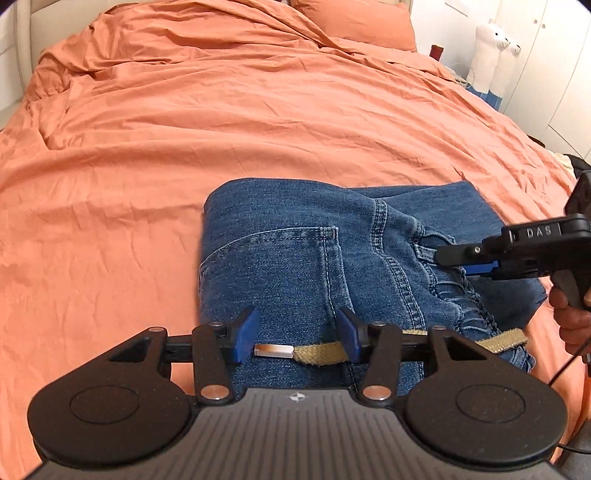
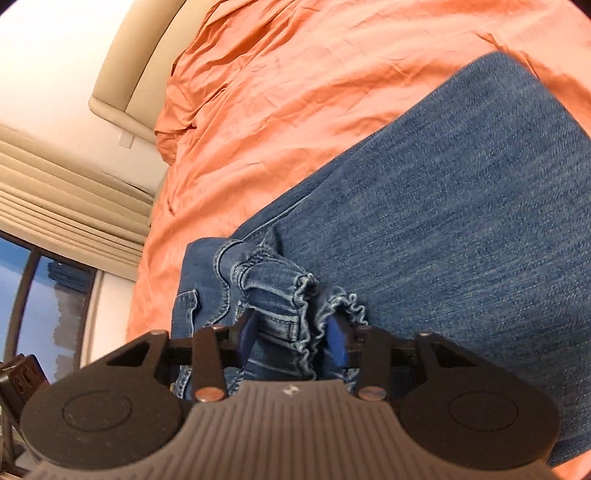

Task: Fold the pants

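Blue jeans [image 1: 295, 258] lie folded on the orange bedspread [image 1: 221, 129], back pocket up. A tan belt with a metal tip [image 1: 317, 350] lies at the waistband. My left gripper [image 1: 297, 332] is open just above the waistband, its blue pads either side of the belt end, touching nothing. My right gripper [image 1: 448, 260] shows from the side at the right of the left wrist view. In the right wrist view the right gripper [image 2: 295, 332] has its jaws around the ruffled waistband [image 2: 291, 295], and the jeans leg [image 2: 461, 203] stretches away.
A pillow [image 1: 358, 18] lies at the head of the bed. White plush toys [image 1: 491, 48] and a cupboard stand at the right. A beige bed frame [image 2: 125, 74] and a window [image 2: 48, 288] are at the left in the right wrist view.
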Action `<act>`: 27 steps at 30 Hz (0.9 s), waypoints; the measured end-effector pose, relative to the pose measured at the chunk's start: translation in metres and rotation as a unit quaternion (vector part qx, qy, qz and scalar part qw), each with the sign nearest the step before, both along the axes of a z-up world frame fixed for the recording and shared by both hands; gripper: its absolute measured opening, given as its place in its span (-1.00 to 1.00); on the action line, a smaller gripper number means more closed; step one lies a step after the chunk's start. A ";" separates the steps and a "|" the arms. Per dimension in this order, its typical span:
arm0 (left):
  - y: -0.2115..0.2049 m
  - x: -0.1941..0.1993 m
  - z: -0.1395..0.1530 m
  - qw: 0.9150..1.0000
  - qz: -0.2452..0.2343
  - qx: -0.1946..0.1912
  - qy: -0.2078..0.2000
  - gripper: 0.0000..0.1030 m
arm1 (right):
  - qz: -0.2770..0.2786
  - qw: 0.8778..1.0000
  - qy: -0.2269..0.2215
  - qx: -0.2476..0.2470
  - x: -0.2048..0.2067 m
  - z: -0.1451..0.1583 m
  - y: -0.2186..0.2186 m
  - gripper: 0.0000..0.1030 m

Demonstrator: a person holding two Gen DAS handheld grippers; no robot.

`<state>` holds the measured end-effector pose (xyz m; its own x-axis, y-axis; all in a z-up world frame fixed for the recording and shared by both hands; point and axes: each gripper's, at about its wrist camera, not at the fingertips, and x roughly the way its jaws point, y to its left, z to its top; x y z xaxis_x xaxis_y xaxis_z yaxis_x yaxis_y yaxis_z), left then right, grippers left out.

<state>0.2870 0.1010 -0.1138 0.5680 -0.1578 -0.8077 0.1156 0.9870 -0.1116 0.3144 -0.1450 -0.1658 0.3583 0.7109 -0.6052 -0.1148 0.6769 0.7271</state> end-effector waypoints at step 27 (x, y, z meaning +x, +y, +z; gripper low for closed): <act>-0.003 0.003 0.031 0.994 0.080 0.020 -0.066 -0.02 | 0.020 0.956 -0.177 -0.234 0.008 0.173 -0.032 -0.83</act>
<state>0.2900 0.0978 -0.0831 0.6854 -0.0260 -0.7277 -0.0316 0.9974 -0.0655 0.3220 -0.1773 0.0070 0.5768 0.4102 -0.7064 -0.3307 0.9080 0.2572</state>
